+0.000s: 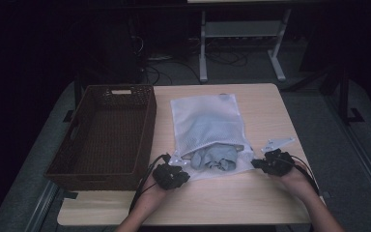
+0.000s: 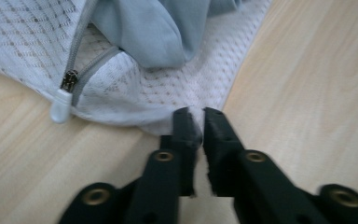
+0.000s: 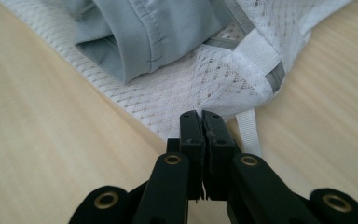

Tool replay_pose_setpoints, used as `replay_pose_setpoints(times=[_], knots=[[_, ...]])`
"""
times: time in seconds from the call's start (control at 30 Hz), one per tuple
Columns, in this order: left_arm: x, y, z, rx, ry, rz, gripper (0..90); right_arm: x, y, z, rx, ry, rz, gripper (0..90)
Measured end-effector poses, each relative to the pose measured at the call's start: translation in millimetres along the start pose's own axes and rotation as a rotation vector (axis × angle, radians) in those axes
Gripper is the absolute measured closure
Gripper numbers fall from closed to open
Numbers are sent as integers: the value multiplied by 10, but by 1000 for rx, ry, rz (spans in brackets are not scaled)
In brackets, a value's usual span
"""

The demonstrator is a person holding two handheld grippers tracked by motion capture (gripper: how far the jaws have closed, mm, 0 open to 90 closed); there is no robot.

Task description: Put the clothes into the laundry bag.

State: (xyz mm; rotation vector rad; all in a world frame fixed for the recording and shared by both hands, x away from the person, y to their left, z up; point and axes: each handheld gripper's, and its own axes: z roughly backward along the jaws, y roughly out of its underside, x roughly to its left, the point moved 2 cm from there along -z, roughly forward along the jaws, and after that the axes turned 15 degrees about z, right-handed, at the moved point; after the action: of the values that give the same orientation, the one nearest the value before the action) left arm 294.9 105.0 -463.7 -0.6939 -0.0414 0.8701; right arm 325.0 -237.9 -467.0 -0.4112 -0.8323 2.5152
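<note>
Your white mesh laundry bag (image 1: 203, 121) lay flat at mid-desk, near edge towards you, its fine diamond-weave net see-through over the smooth pale blue-grey garment (image 1: 215, 157) that spilled out of its open mouth. The desk (image 1: 270, 203) was light wood-grain laminate. Your left tool (image 2: 196, 122) pinched the bag's near left corner; a narrow gap stood between the pads with mesh caught in it. Beside it ran a grey zip with a metal slider and white plastic pull (image 2: 61, 106). Your right tool (image 3: 201, 122) was clenched on the bag's near right corner, next to a white ribbed webbing loop (image 3: 248, 128). A dark woven wicker basket (image 1: 107, 135), rectangular, stood left of the bag. No writing was legible.
</note>
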Motion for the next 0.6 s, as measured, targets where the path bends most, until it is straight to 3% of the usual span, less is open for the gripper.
replay_pose_setpoints(times=[0.13, 0.3, 0.6], knots=[[-72, 22, 126, -17, 7, 3, 624, 87, 78, 66, -14, -18, 0, 875], [-175, -55, 271, -63, 41, -16, 541, 106, 67, 71, -21, -33, -5, 875], [-362, -482, 62, -90, 101, -124, 435, 121, 67, 55, -19, -40, 1, 874]])
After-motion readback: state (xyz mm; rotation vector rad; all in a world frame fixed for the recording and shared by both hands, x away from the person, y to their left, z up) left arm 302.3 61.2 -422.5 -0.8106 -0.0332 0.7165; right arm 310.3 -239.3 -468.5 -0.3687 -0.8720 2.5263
